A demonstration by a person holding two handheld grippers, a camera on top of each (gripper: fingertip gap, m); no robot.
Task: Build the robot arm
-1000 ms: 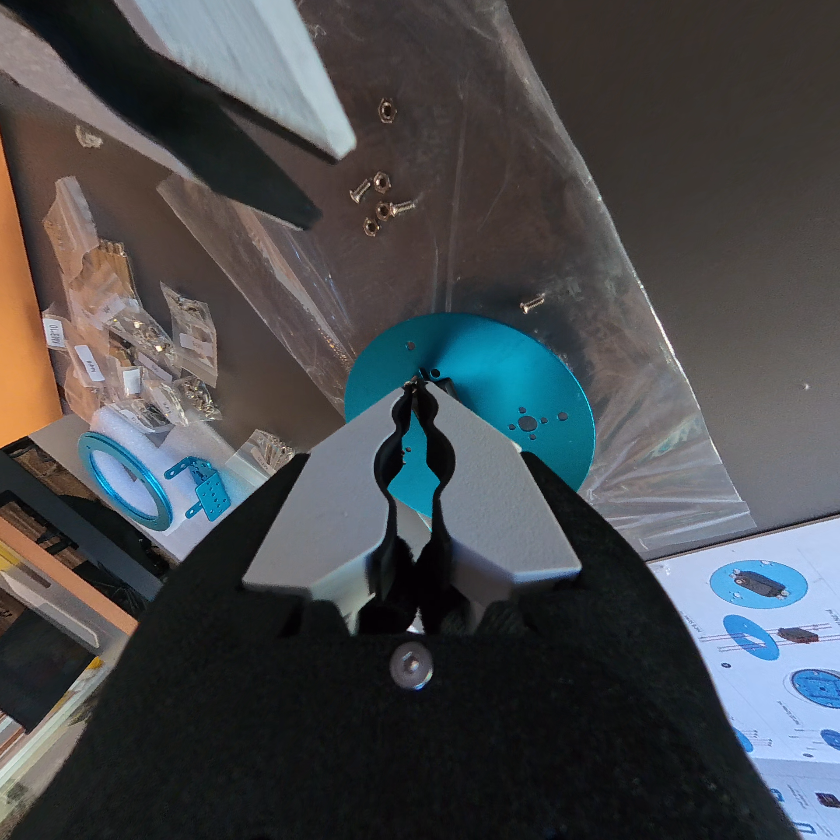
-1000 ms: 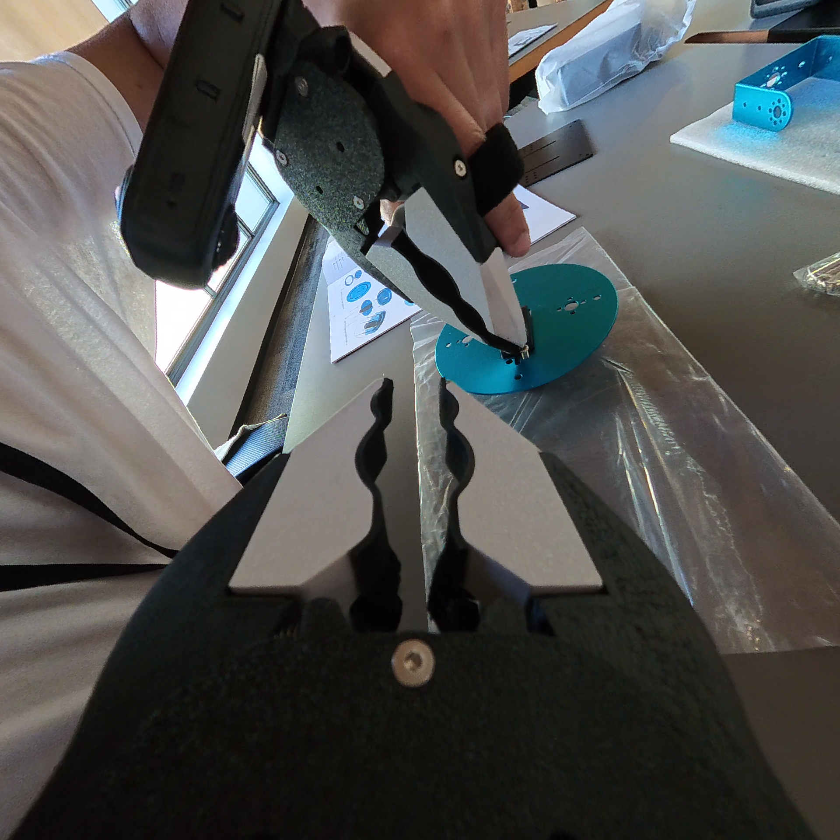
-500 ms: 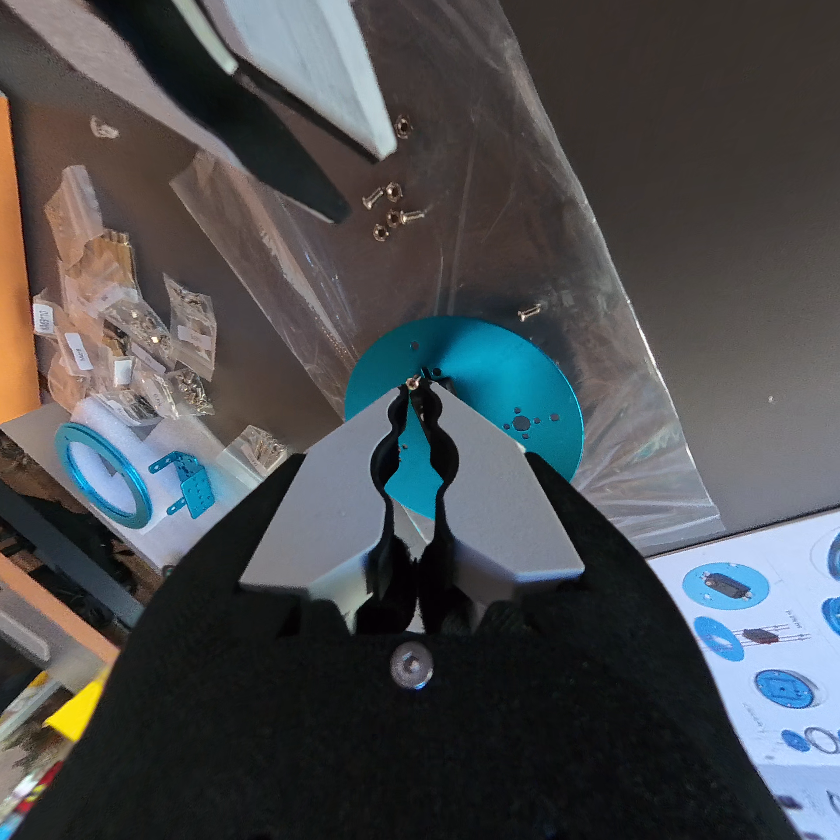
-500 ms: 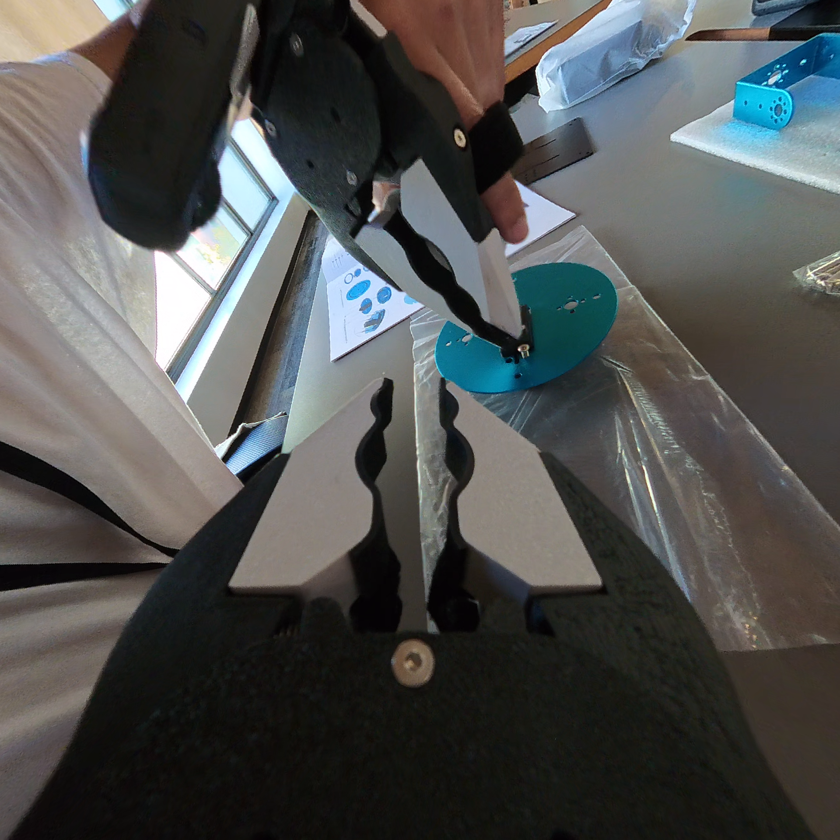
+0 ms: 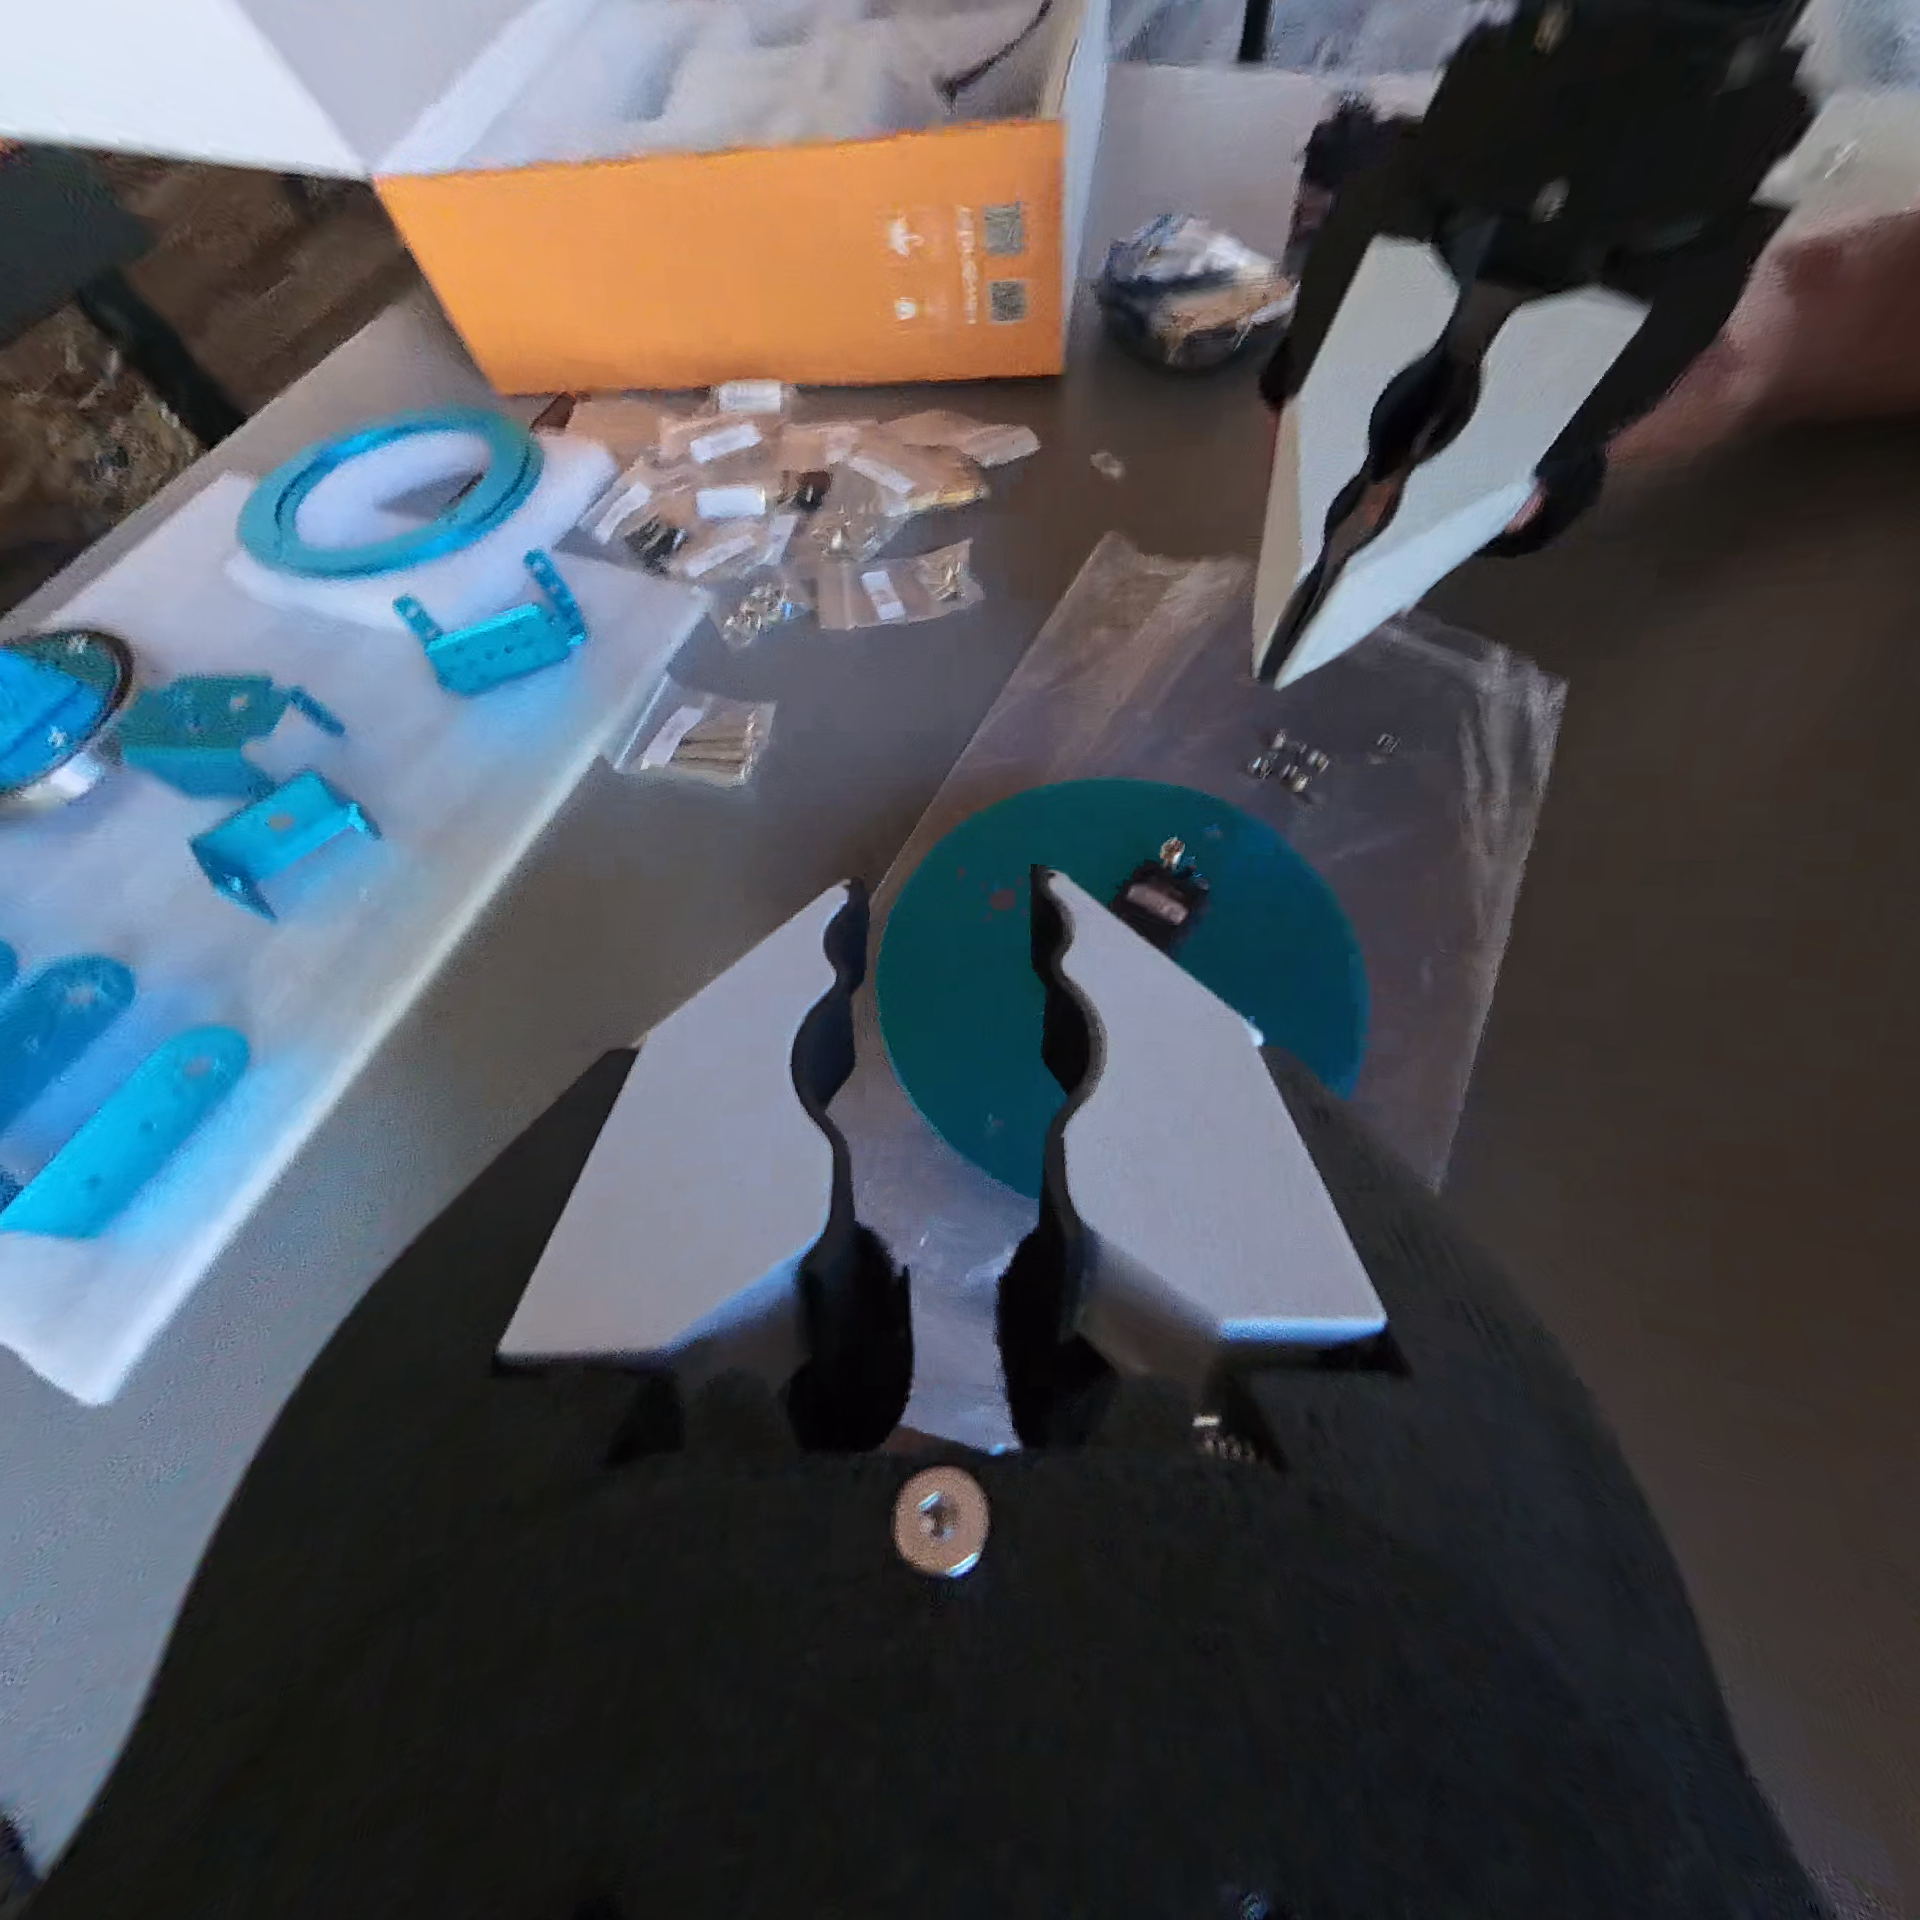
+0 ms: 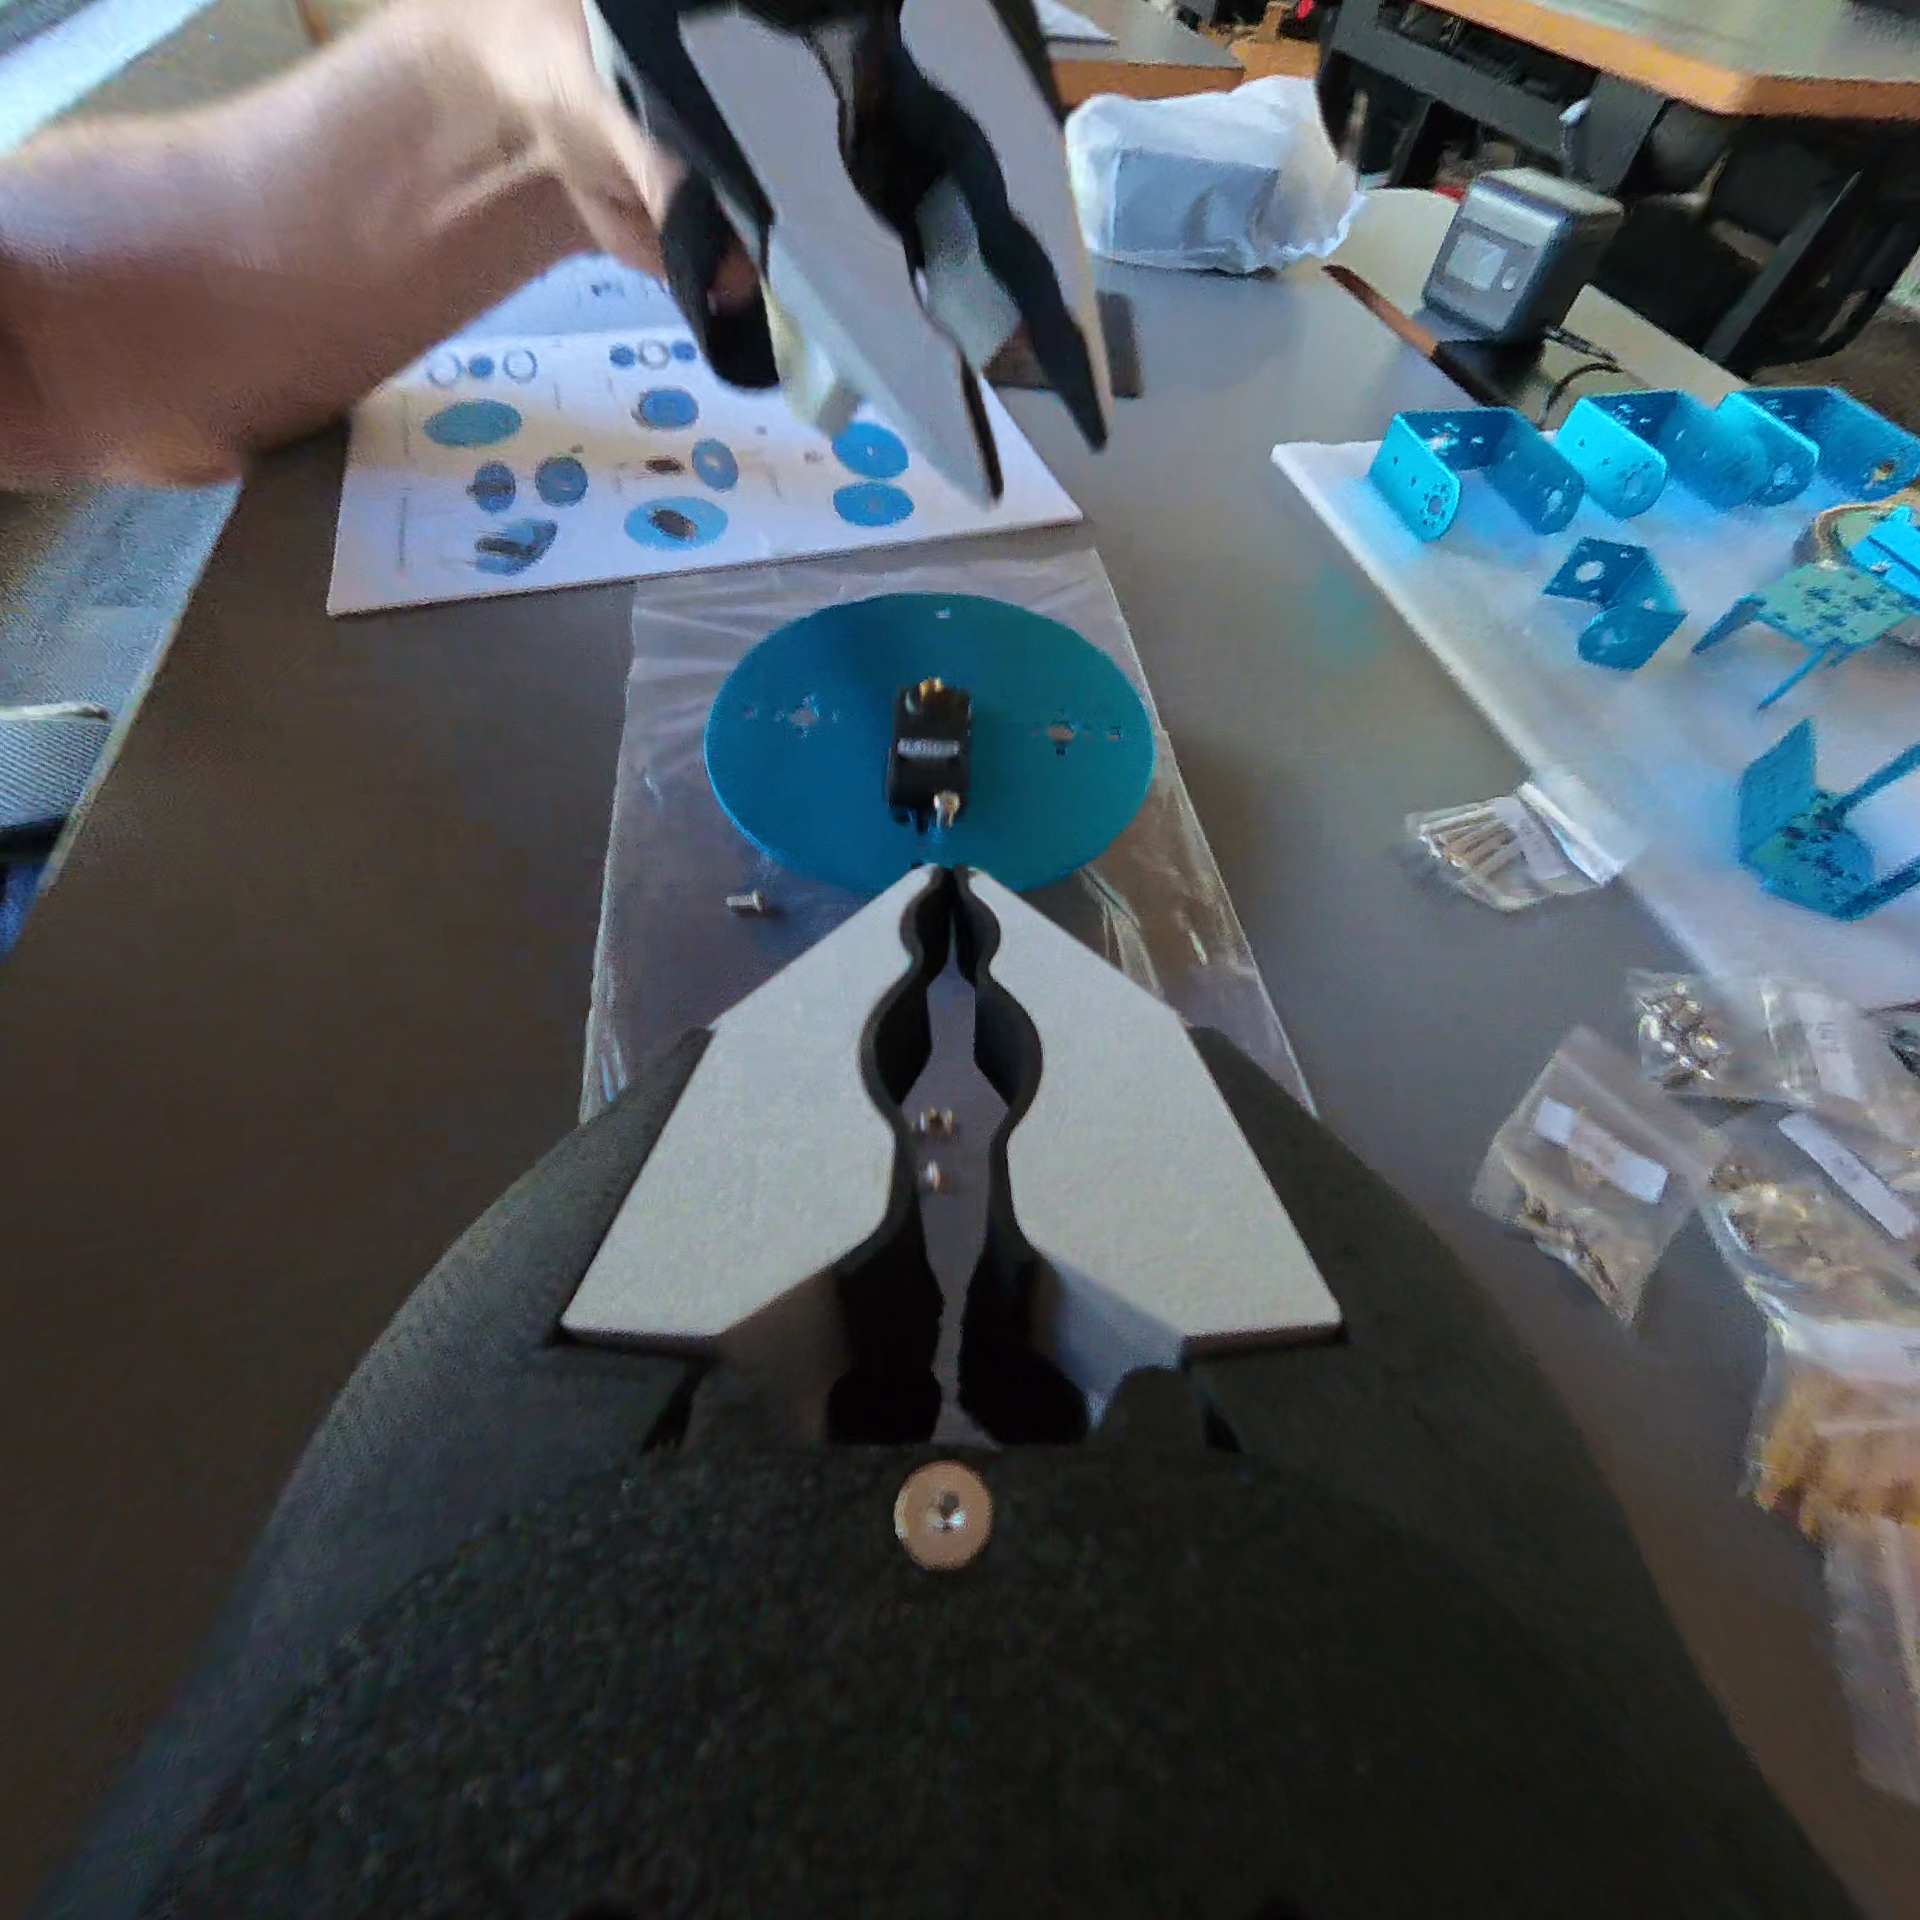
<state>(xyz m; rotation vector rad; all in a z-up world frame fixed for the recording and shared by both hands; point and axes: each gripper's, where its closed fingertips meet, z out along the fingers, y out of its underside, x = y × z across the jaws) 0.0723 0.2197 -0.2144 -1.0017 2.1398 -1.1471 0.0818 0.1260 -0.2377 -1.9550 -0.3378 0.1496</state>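
Note:
A blue round disc [image 5: 966, 997] lies on a clear plastic bag [image 5: 1164, 644], with a small black servo [image 5: 1158, 904] at its middle and a screw [image 5: 1174, 852] standing at the servo's end. My left gripper [image 5: 945, 888] is open and empty, just short of the disc. In the right wrist view it hangs above the disc [image 6: 810, 790], open [image 6: 1034, 457]. My right gripper [image 6: 945, 883] is shut with nothing visible between its tips, which are close to the disc's near edge, near the servo [image 6: 928, 748]. In the left wrist view the right gripper [image 5: 1273, 675] hovers over the bag.
Loose screws [image 5: 1288, 769] and one more screw [image 6: 743, 904] lie on the bag. A white foam tray [image 6: 1475, 623] carries blue brackets [image 6: 1475, 468]. Bags of hardware [image 6: 1579, 1195], an orange box [image 5: 748, 260] and an instruction sheet [image 6: 623, 468] surround the disc. Spacing between my two grippers at the tips: around 11 cm.
My left gripper has opened, let go of the small screw at the disc's middle and pulled back. My right gripper has shut and swung round to face the disc.

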